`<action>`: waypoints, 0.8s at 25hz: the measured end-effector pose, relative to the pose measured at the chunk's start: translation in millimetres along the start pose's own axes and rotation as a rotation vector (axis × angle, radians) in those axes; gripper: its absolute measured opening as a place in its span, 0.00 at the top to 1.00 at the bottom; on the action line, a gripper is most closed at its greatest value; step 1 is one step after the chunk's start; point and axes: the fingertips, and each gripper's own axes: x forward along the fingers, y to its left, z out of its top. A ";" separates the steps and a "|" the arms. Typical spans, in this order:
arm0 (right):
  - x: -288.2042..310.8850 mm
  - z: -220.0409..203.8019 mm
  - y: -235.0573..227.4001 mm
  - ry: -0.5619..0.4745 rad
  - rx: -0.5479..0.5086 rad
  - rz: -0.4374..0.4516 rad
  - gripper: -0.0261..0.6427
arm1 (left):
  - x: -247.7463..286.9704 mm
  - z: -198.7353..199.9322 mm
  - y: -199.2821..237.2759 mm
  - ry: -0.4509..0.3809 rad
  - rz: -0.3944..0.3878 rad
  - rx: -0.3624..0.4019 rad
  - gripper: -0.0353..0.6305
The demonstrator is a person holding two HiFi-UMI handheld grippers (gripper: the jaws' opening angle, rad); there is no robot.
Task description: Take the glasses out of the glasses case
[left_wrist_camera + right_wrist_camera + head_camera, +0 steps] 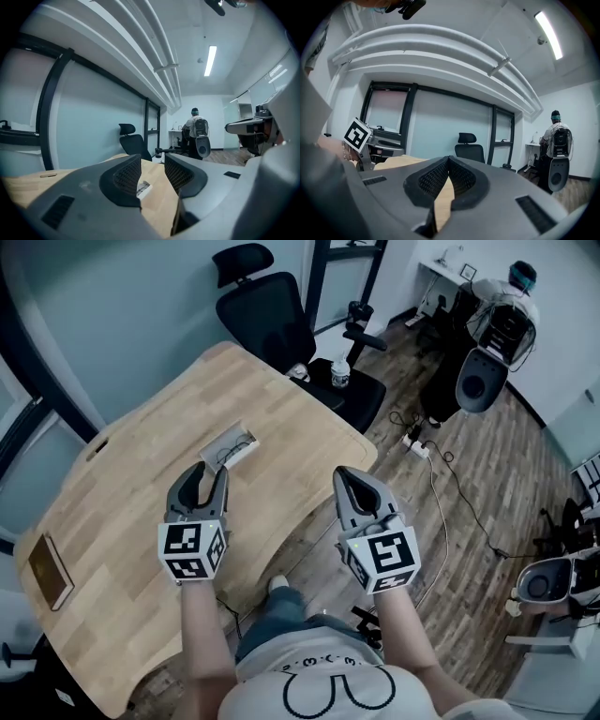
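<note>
Wooden table (131, 493): open glasses case (232, 447), glasses (228, 455) inside. Left claw (207, 472) open, empty, near case; right claw (343, 472) closed, empty. Advice: steady case, pinch frame gently, avoid lenses.

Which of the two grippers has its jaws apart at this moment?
The left gripper: its jaws stand apart with nothing held, aimed at the glasses case farther along. The right gripper differs: its jaw tips meet, empty.

A black office chair (272, 320) stands beyond the wooden table (141, 493).
</note>
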 end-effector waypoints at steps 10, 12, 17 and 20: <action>82.8 -35.0 -22.0 0.101 0.019 0.063 0.88 | 68.4 -37.5 33.5 0.190 -0.028 0.190 0.74; 97.2 -47.9 -33.9 0.119 0.043 0.076 0.88 | 81.9 -48.2 33.3 0.241 -0.033 0.249 0.74; 142.3 -80.5 -62.2 0.175 0.128 0.122 0.88 | 118.0 -81.0 35.1 0.363 -0.062 0.321 0.75; 165.7 -87.4 -70.6 0.201 0.123 0.158 0.88 | 135.9 -102.5 40.2 0.444 -0.088 0.306 0.77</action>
